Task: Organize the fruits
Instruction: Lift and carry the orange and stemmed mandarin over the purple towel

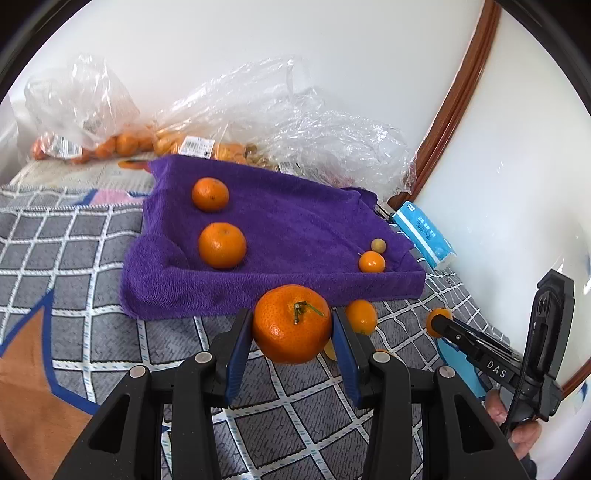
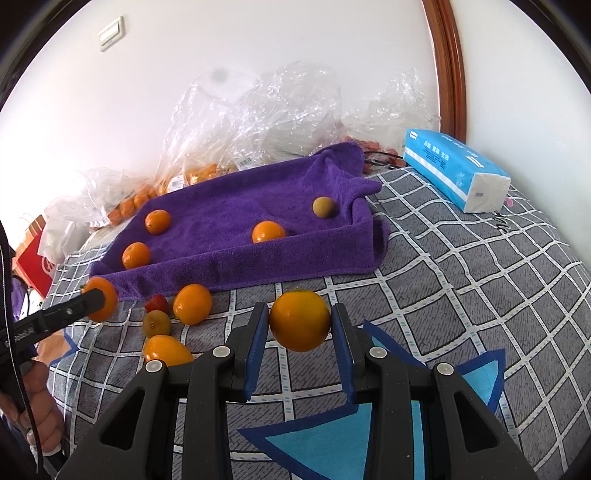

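1. While my left gripper (image 1: pixel 291 325) points down at the patterned bedspread (image 1: pixel 74 236), its blue pads press both sides of a large mandarin with a green stem (image 1: pixel 291 325), held just in front of the near edge of the purple towel (image 1: pixel 280 229)
2. My right gripper (image 2: pixel 300 321) is closed the same way on a smaller, smooth orange fruit (image 2: pixel 300 321), lifted clear of the cover, the towel's near edge just beyond it
3. On the towel lie two mandarins (image 1: pixel 210 194) at the left, one behind the other, and at the right a small orange citrus (image 1: pixel 372 261) with a pale round fruit (image 1: pixel 378 245) just behind it
4. Only the right wrist view shows the loose fruit still on the bedspread at my left: a strawberry (image 2: pixel 157 303), a brownish-green round fruit (image 2: pixel 157 324), an orange fruit (image 2: pixel 192 303) beside them and an elongated one (image 2: pixel 166 350) nearer the camera (the left view catches just one orange fruit (image 1: pixel 361 316) behind its right finger)
5. Each view catches the other gripper from the side: the left view shows my right hand (image 1: pixel 524 428) on the handle, the right view my left hand (image 2: pixel 40 417)
6. A wall switch (image 2: pixel 110 34) and a red box (image 2: pixel 35 258) appear in the right view only; the blue tissue pack (image 2: pixel 456 173) is plain there and squeezed to the edge in the left view
7. Clear plastic bags (image 1: pixel 258 122) of orange fruit sit behind the towel against the wall in both
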